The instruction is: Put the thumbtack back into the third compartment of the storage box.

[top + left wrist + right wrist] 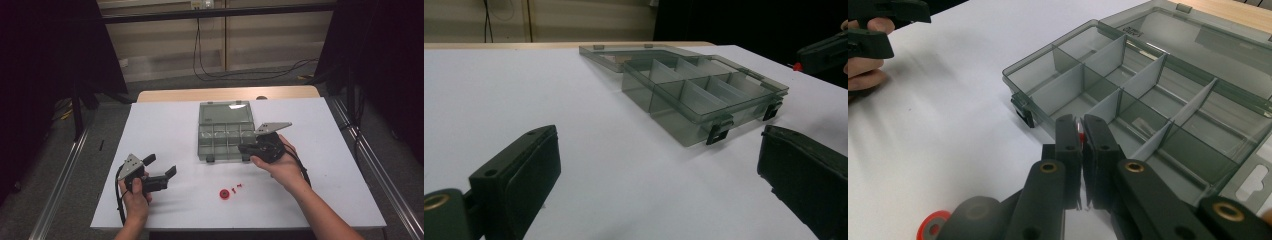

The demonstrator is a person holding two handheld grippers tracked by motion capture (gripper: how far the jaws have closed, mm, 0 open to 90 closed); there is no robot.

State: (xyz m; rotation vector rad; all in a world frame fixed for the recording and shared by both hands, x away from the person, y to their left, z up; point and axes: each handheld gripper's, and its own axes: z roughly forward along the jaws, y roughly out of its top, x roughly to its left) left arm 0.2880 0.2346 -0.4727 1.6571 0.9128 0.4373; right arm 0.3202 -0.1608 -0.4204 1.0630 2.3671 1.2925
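An open smoky-grey compartment box [224,134] lies at the middle of the white table, its lid [224,113] folded flat behind it. My right gripper [245,148] hovers at the box's front right corner. In the right gripper view the right gripper [1079,122] is shut on a small red part [1081,136] just over the near compartments of the box [1128,85]. My left gripper [162,164] rests open at the table's left, nothing between its jaws; in its own view the left gripper [659,137] faces the box [704,95].
A red wheel [225,194] and small red pieces [238,187] lie on the table [165,125] in front of the box. The wheel [930,227] also appears low in the right gripper view. Dark curtains and metal rails flank the table.
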